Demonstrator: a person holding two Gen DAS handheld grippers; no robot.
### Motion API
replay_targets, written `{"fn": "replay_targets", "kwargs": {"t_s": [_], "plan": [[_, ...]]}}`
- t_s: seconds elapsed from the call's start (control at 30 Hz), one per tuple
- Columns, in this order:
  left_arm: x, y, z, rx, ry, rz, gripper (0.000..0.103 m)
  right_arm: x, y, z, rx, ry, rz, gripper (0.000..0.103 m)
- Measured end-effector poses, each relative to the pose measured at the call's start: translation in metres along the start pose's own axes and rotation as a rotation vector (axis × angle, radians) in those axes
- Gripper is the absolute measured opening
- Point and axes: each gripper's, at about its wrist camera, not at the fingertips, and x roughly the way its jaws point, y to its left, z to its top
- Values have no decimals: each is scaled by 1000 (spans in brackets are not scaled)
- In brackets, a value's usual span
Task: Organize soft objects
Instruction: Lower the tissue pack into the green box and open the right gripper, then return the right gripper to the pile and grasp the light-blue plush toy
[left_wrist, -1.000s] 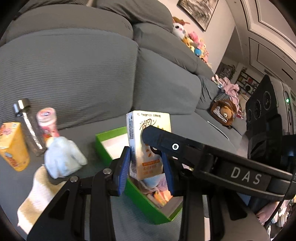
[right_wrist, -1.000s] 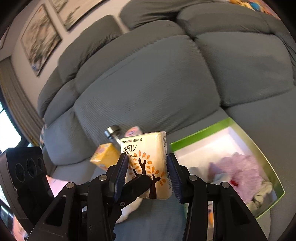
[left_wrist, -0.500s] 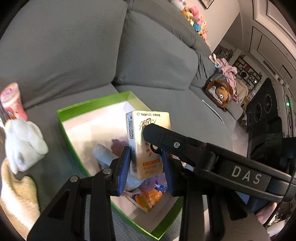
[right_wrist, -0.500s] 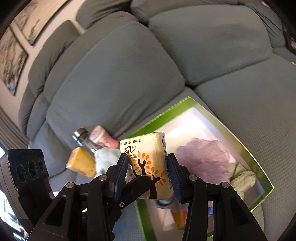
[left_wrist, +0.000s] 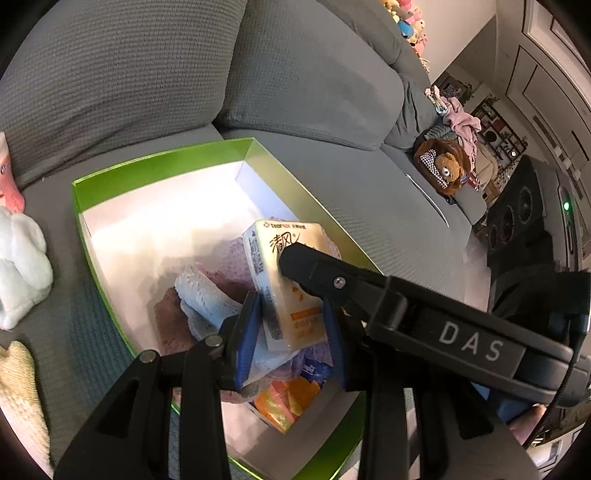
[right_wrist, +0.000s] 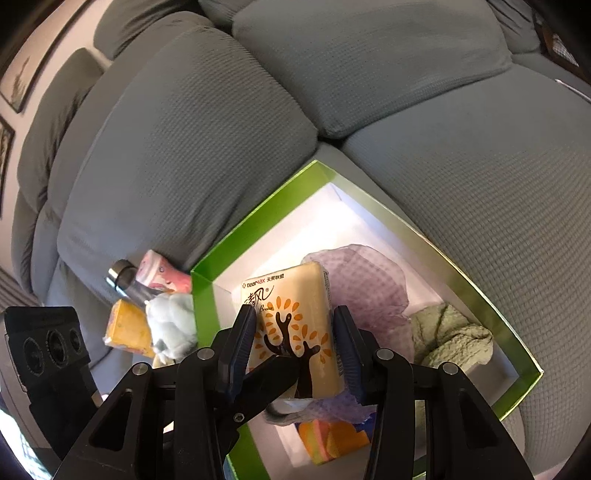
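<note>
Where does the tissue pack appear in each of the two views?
Left wrist: tissue pack at centre, between the blue fingers, tilted over the cloths.
Right wrist: tissue pack at lower centre, tree print facing the camera.
Shared landmark: the green box beneath it.

A grey sofa (left_wrist: 332, 92) with ribbed cushions fills most of both views. On its seat, against the backrest, stand a steel-capped bottle (right_wrist: 127, 282) and a pink bottle (right_wrist: 162, 273), touching each other, with a yellow carton (right_wrist: 127, 326) just in front of them. At the sofa's far end sits a brown teddy bear (left_wrist: 445, 170) below a heap of pink clothes (left_wrist: 461, 120), and a row of bright plush toys (left_wrist: 408, 26) lines the top of the backrest. Framed pictures (right_wrist: 18, 85) hang on the wall behind.
</note>
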Motion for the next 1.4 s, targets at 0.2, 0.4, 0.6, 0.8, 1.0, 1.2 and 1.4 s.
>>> {"fn": "replay_targets", "kwargs": {"t_s": [0.2, 0.4, 0.6, 0.8, 1.0, 1.2, 1.4], "plan": [[7, 2, 1, -17, 24, -2, 32, 4, -2, 2, 20, 17, -21, 47], [3, -1, 0, -9, 12, 14, 35, 0, 0, 3, 12, 3, -62, 47], [-20, -8, -4, 41, -52, 71, 70, -19, 10, 1, -24, -68, -114, 71], [-60, 11, -14, 30, -141, 125, 83, -40, 24, -1, -59, -142, -120, 82], [-120, 51, -41, -52, -244, 158, 99, -56, 52, -9, -131, -203, -97, 91], [-177, 100, -85, -148, -327, 294, 102, -50, 96, -22, -223, -216, -53, 94], [-203, 166, -133, -262, -333, 448, 102, -14, 148, -36, -315, -154, -98, 95]]}}
